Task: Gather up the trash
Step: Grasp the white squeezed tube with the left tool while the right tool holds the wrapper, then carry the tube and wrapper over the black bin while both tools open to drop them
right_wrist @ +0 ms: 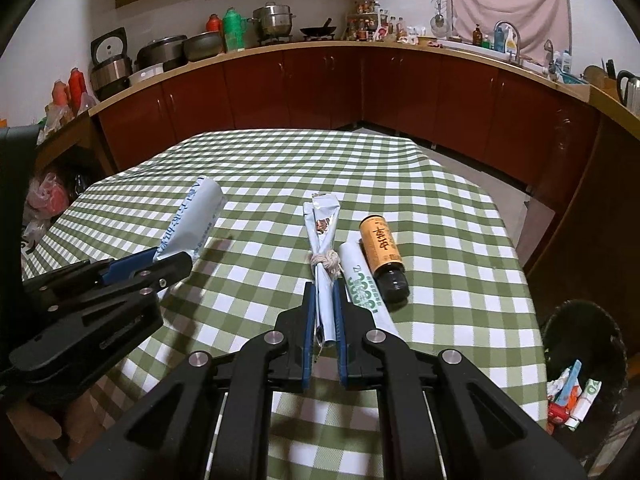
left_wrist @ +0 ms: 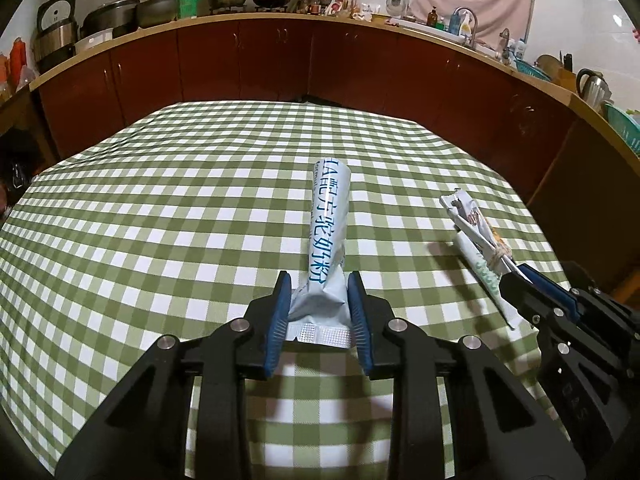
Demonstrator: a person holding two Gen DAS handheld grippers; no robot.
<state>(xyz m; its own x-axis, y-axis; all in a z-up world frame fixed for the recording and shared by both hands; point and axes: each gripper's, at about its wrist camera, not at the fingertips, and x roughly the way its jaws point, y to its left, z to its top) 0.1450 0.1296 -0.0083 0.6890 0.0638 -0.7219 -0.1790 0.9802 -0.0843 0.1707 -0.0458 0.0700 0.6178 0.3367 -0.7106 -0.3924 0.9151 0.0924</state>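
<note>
Left gripper [left_wrist: 320, 304]: fingers [left_wrist: 280, 316] narrowed onto the crimped end of the milk powder sachet [left_wrist: 326, 232]; sachet pinched between both blue pads, pointing toward 12 o'clock above the cloth.
Left gripper in the right wrist view [right_wrist: 160, 262]: seen at 9 o'clock, sachet [right_wrist: 192, 220] sticking out toward 1 o'clock.
Right gripper [right_wrist: 324, 320]: fingers [right_wrist: 308, 320] close together, clamped on the tied wrapper bundle [right_wrist: 322, 240]; bundle held lengthwise between the pads, string knot just beyond the fingertips.
Right gripper in the left wrist view [left_wrist: 516, 280]: at 3 o'clock, bundle [left_wrist: 476, 228] projecting toward 11 o'clock.
White tube [right_wrist: 362, 284]: lying on the counter [right_wrist: 460, 264], just beside the right finger at 1 o'clock, green print on its side.
Brown bottle [right_wrist: 384, 254]: lying on its side, touching or nearly touching the tube, dark cap toward the camera, orange label up.
Counter: covered in green-and-white checked cloth.
Trash bin [right_wrist: 584, 364]: dark, on the floor at 4 o'clock beyond the counter edge, several wrappers inside.
Background: red-brown kitchen cabinets [right_wrist: 320, 84] with pots and bottles on top, at 12 o'clock.
</note>
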